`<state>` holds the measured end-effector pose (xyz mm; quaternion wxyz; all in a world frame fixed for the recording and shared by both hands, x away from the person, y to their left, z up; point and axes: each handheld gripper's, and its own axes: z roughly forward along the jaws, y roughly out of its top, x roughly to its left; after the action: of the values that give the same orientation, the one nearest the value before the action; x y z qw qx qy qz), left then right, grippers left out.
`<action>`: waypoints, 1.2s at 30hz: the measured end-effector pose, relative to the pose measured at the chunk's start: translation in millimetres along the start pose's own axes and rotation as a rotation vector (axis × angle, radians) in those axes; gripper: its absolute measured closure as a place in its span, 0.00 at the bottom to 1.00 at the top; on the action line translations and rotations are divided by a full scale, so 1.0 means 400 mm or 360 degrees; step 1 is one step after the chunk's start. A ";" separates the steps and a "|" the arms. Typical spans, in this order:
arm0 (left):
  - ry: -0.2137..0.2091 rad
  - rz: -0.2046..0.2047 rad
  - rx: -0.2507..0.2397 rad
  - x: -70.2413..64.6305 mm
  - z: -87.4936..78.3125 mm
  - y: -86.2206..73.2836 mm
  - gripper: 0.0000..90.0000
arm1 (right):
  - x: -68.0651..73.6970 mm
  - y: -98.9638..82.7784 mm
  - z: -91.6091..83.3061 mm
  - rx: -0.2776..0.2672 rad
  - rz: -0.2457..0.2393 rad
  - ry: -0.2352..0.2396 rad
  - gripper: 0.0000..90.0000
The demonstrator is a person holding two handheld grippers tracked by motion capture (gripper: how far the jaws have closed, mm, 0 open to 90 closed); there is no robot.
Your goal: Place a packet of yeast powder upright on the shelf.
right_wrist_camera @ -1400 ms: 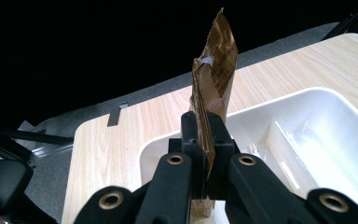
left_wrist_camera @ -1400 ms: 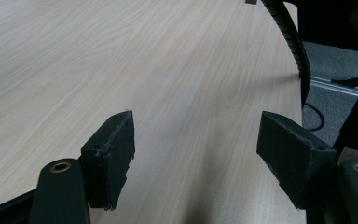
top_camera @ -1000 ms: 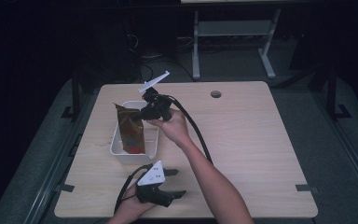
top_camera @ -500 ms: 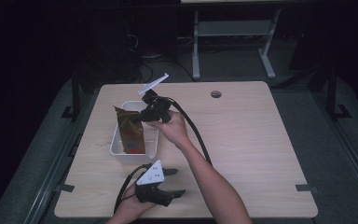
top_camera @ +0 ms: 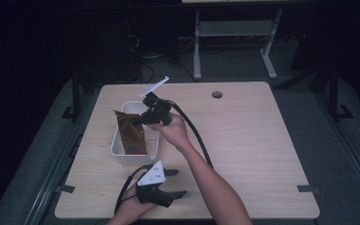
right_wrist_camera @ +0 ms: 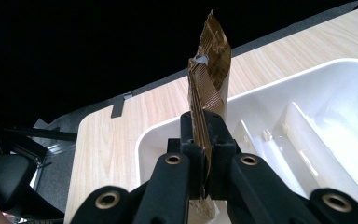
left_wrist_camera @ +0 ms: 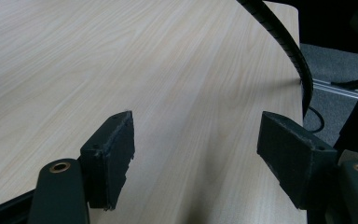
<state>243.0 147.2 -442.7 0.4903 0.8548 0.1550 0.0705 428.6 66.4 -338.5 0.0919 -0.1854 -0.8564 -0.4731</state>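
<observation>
Brown packet (top_camera: 130, 133), seemingly foil, pinched by right gripper (top_camera: 138, 120) over white bin (top_camera: 118, 149).

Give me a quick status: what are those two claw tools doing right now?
Right gripper shut on brown snack pouch, upright in white bin. Left gripper open, idle over the table. Nothing in the way.

Readable text: none found | brown pouch (right_wrist_camera: 209, 70) in my right tool (right_wrist_camera: 204, 140): print too blurred to read | white tray (right_wrist_camera: 335, 93): no label I can read | table (left_wrist_camera: 121, 60): no marks
</observation>
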 end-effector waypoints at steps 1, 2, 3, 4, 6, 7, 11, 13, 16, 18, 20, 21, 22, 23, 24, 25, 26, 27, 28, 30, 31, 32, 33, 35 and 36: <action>0.0000 0.0000 0.0001 0.000 0.000 0.000 0.30 | -0.001 -0.002 0.001 -0.0003 0.0001 0.0001 0.97; 0.0000 0.0000 0.0001 0.000 0.000 0.000 0.30 | -0.002 -0.003 0.002 0.0000 0.0006 0.0002 0.97; 0.0000 0.0000 0.0001 0.000 0.000 0.000 0.30 | -0.003 -0.006 0.003 0.0000 0.0008 0.0005 0.97; 0.0000 0.0000 0.0001 0.000 0.000 0.000 0.30 | -0.003 -0.006 0.003 0.0000 0.0008 0.0005 0.97; 0.0001 0.0007 0.0001 0.000 0.000 0.000 0.30 | -0.007 -0.013 0.007 0.0003 0.0020 0.0011 0.96; 0.0000 0.0005 0.0002 0.000 0.000 0.000 0.30 | -0.009 -0.015 0.009 0.0007 0.0027 0.0010 0.96; -0.0001 0.0000 0.0001 0.000 0.000 0.000 0.30 | -0.017 -0.022 0.008 -0.0015 0.0056 0.0026 0.96; -0.0002 -0.0001 0.0001 0.000 0.001 0.000 0.30 | -0.021 -0.025 0.007 -0.0017 0.0069 0.0025 0.95; -0.0004 -0.0002 0.0006 -0.001 0.002 0.000 0.30 | -0.026 -0.028 0.005 -0.0019 0.0088 0.0022 0.94; -0.0003 0.0000 0.0005 -0.001 0.001 0.000 0.30 | -0.030 -0.030 0.005 -0.0023 0.0092 0.0021 0.94; -0.0002 0.0001 0.0004 -0.001 0.001 0.000 0.30 | -0.031 -0.032 0.004 -0.0023 0.0100 0.0022 0.94; -0.0001 -0.0003 0.0005 0.000 0.001 0.000 0.30 | -0.031 -0.033 0.004 -0.0022 0.0105 0.0019 0.94; -0.0001 -0.0004 0.0004 0.001 0.001 0.000 0.30 | -0.034 -0.034 0.004 -0.0020 0.0104 0.0018 0.94; -0.0001 -0.0004 0.0002 0.001 0.001 0.000 0.30 | -0.035 -0.035 0.004 -0.0021 0.0110 0.0015 0.94; 0.0000 -0.0002 0.0003 0.000 0.001 0.000 0.30 | -0.035 -0.035 0.003 -0.0019 0.0122 0.0008 0.93; 0.0000 -0.0002 0.0003 0.000 0.001 0.000 0.30 | -0.038 -0.037 0.003 -0.0022 0.0121 0.0004 0.93; 0.0001 0.0000 0.0001 0.000 0.000 0.000 0.30 | -0.040 -0.039 0.003 -0.0024 0.0132 0.0007 0.92; 0.0002 -0.0001 0.0001 0.000 0.000 0.000 0.30 | -0.042 -0.041 0.003 -0.0028 0.0137 0.0006 0.92; 0.0002 -0.0001 0.0001 0.000 0.000 0.000 0.29 | -0.042 -0.041 0.003 -0.0028 0.0137 0.0006 0.92; 0.0002 -0.0003 0.0000 0.001 0.000 0.000 0.29 | -0.048 -0.046 0.001 -0.0036 0.0144 0.0023 0.90; 0.0003 -0.0005 0.0001 0.001 0.000 0.000 0.29 | -0.049 -0.049 -0.001 -0.0040 0.0159 0.0031 0.89; 0.0003 -0.0007 0.0002 0.001 0.000 -0.001 0.29 | -0.049 -0.049 -0.001 -0.0040 0.0159 0.0031 0.89; 0.0004 -0.0006 0.0005 0.001 0.001 -0.001 0.29 | -0.051 -0.052 -0.002 -0.0040 0.0163 0.0033 0.89; 0.0004 -0.0006 0.0005 0.001 0.001 -0.001 0.29 | -0.052 -0.055 -0.003 -0.0043 0.0162 0.0034 0.89; 0.0005 -0.0006 0.0004 0.001 0.001 0.000 0.29 | -0.051 -0.057 -0.003 -0.0044 0.0169 0.0034 0.89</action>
<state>243.5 147.0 -443.1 0.4890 0.8550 0.1574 0.0707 438.2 49.6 -362.1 0.1233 -0.2268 -0.8377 -0.4812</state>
